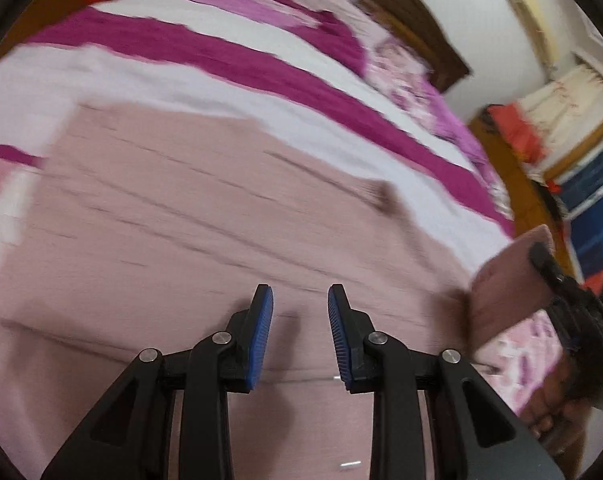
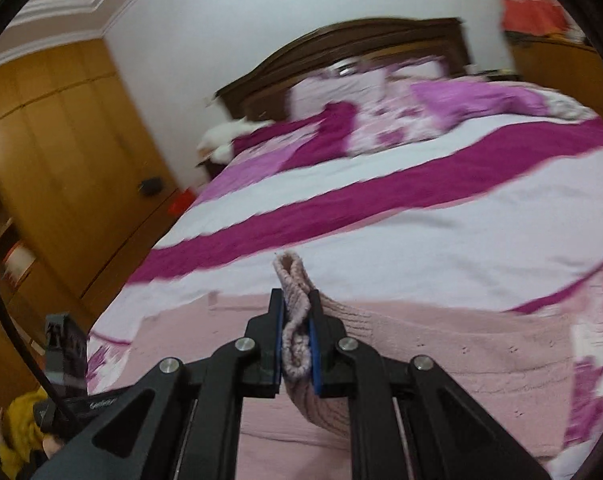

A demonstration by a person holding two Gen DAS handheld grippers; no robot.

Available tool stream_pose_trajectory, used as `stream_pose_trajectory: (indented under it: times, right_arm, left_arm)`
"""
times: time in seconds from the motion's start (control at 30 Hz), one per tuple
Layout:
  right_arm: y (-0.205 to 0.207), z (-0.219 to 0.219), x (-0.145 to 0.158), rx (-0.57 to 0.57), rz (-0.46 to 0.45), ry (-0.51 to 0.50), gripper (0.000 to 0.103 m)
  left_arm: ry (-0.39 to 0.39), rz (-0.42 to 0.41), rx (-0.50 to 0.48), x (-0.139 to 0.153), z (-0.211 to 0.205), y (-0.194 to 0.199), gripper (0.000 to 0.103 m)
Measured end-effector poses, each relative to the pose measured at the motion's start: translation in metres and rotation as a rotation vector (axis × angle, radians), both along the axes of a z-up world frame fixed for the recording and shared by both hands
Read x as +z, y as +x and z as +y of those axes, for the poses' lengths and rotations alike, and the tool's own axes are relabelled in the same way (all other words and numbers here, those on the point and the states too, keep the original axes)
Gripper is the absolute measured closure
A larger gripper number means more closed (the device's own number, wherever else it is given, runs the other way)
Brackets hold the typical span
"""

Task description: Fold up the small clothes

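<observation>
The right hand-held gripper [image 2: 296, 344] is clamped on a doubled edge of the pink knit garment [image 2: 441, 352], with the ribbed hem bunched between its blue pads [image 2: 316, 360] and a loop of fabric protruding beyond the tips at frame centre. The left wrist view confirms this hold: at the right edge of that frame a corner of the garment [image 1: 501, 280] is lifted off the bed [image 1: 261, 68]. The likely purpose is to carry this edge over the flat remainder to form a fold.

The left hand-held gripper [image 1: 300, 336] stands wide, empty, above the garment's lower centre. It appears placed to pin or take the adjacent edge, though contact cannot be confirmed.

The garment lies spread on the striped magenta-and-white bedspread [image 2: 341, 208], filling the lower half of both frames. Its long axis runs roughly left to right in the frame. Rib lines follow that axis. Motion blur obscures finer detail.
</observation>
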State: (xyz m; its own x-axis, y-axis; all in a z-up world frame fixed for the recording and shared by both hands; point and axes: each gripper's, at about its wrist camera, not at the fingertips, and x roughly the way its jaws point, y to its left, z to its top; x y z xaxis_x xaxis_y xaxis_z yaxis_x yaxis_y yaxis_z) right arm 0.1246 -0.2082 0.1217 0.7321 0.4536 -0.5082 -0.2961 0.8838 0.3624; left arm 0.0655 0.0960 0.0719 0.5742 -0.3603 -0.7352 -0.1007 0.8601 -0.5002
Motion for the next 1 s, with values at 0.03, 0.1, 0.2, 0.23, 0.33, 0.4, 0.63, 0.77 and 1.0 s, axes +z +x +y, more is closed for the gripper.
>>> stream_pose_trajectory:
  times: [0.03, 0.1, 0.2, 0.23, 0.33, 0.4, 0.63, 0.77, 1.0]
  right_arm:
    - [0.003, 0.017, -0.005, 0.028, 0.012, -0.008, 0.093]
    - [0.005, 0.047, -0.014, 0.067, 0.033, -0.029, 0.093]
    - [0.006, 0.085, -0.029, 0.114, 0.080, -0.024, 0.093]
    - [0.009, 0.098, -0.033, 0.127, 0.094, -0.013, 0.093]
    - [0.011, 0.126, -0.046, 0.161, 0.128, 0.036, 0.093]
    - [0.014, 0.149, -0.053, 0.172, 0.132, 0.037, 0.093]
    - [0.013, 0.214, -0.060, 0.212, 0.117, 0.030, 0.093]
    - [0.007, 0.250, -0.065, 0.230, 0.107, -0.010, 0.093]
    - [-0.001, 0.291, -0.081, 0.277, 0.144, -0.049, 0.093]
  left_arm:
    - [0.025, 0.010, 0.020, -0.001, 0.010, -0.001, 0.098]
    - [0.113, 0.074, 0.044, -0.005, 0.025, 0.004, 0.098]
    - [0.191, 0.166, 0.097, -0.012, 0.050, 0.010, 0.098]
    - [0.144, 0.149, 0.118, -0.008, 0.063, 0.007, 0.098]
    - [0.053, 0.072, 0.144, 0.006, 0.088, -0.003, 0.098]
    - [0.044, 0.047, 0.162, 0.009, 0.103, -0.008, 0.098]
    - [-0.031, 0.181, 0.229, -0.049, 0.146, -0.005, 0.098]
    - [-0.149, 0.157, 0.243, -0.056, 0.160, -0.012, 0.098]
    - [-0.276, 0.170, 0.259, -0.061, 0.174, -0.016, 0.098]
